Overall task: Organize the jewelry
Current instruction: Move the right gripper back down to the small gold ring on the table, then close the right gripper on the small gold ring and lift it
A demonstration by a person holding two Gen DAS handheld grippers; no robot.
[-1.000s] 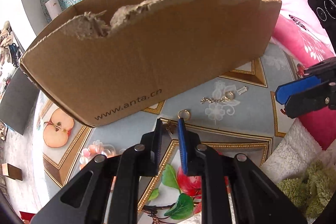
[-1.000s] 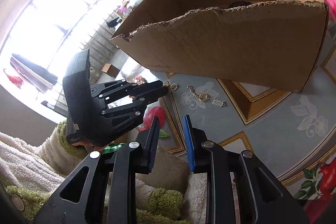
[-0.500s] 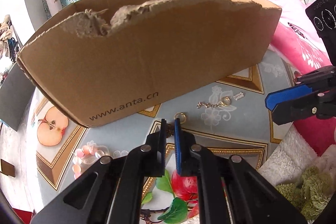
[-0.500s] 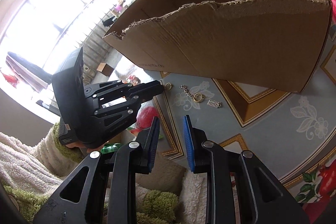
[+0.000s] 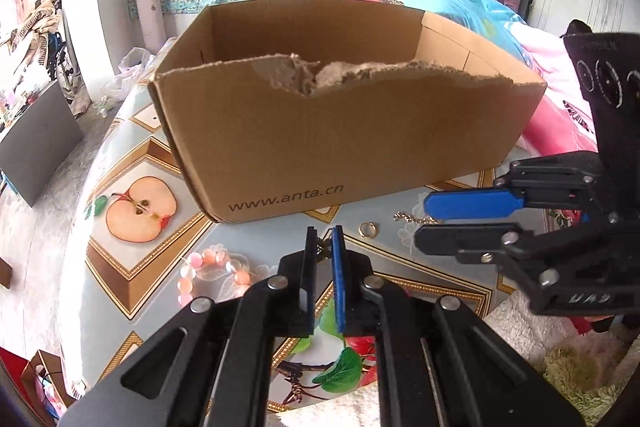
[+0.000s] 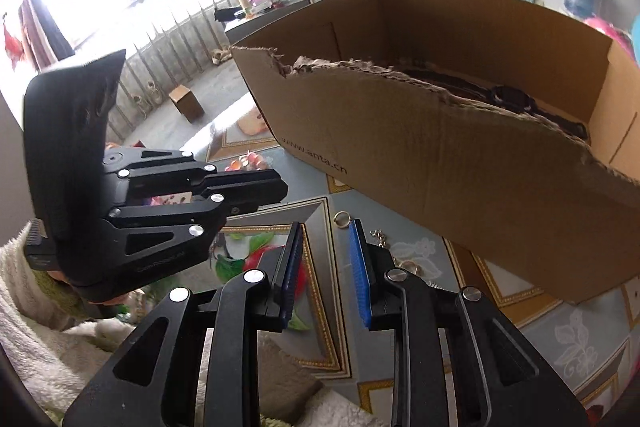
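Observation:
A torn-rimmed cardboard box (image 5: 320, 131) stands on a patterned tablecloth; it also shows in the right wrist view (image 6: 460, 155). My left gripper (image 5: 323, 243) is shut on a small dark metal jewelry piece (image 5: 320, 247), lifted above the cloth in front of the box. A gold ring (image 5: 367, 229) lies just right of it, also in the right wrist view (image 6: 342, 219). A gold chain (image 5: 404, 217) lies beside the ring. A pink bead bracelet (image 5: 204, 273) lies to the left. My right gripper (image 6: 324, 259) is open and empty, hovering over the chain (image 6: 378, 239).
A dark strap-like item (image 6: 512, 99) lies inside the box. A fluffy white and green blanket (image 5: 560, 359) borders the cloth at the right. A pink quilt (image 5: 560, 115) lies behind the box. A person sits at the far back.
My left gripper closed on the small jewelry piece and lifted it, so the box's inside now shows. My right gripper moved left, closer to the ring and chain.

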